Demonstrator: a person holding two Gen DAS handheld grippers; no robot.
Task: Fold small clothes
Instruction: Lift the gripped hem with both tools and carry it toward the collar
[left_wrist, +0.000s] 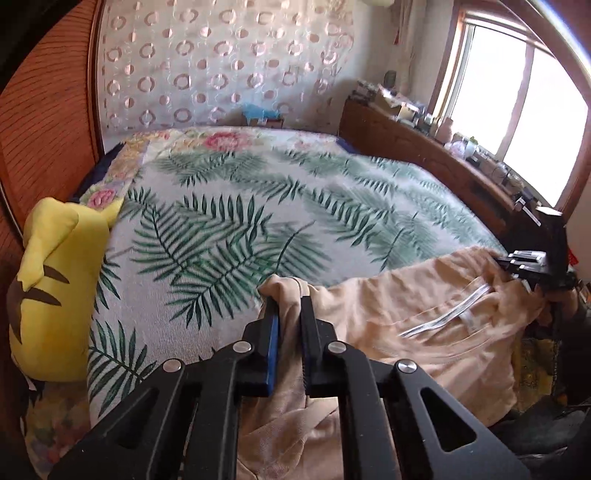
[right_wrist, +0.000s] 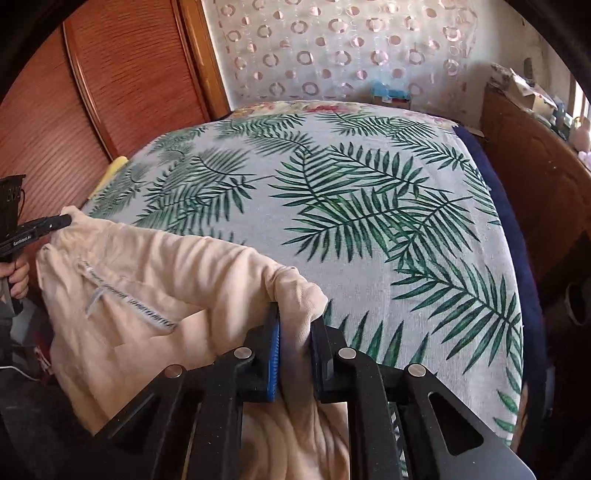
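A peach-coloured garment (left_wrist: 424, 317) (right_wrist: 147, 280) hangs stretched between both grippers above the near edge of the bed. In the left wrist view my left gripper (left_wrist: 289, 301) is shut on one bunched top corner of it. The right gripper (left_wrist: 517, 262) shows at the far right, clamped on the other corner. In the right wrist view my right gripper (right_wrist: 295, 314) is shut on its corner, with cloth draped over the fingers. The left gripper (right_wrist: 64, 220) shows at the far left, pinching the opposite corner, a hand below it. A white striped tape (left_wrist: 447, 312) (right_wrist: 122, 295) lies across the garment.
The bed wears a palm-leaf cover (left_wrist: 258, 206) (right_wrist: 332, 192). A yellow plush toy (left_wrist: 55, 288) lies at its left edge by a wooden wardrobe door (right_wrist: 110, 92). A cluttered wooden shelf (left_wrist: 424, 147) runs under the window on the right.
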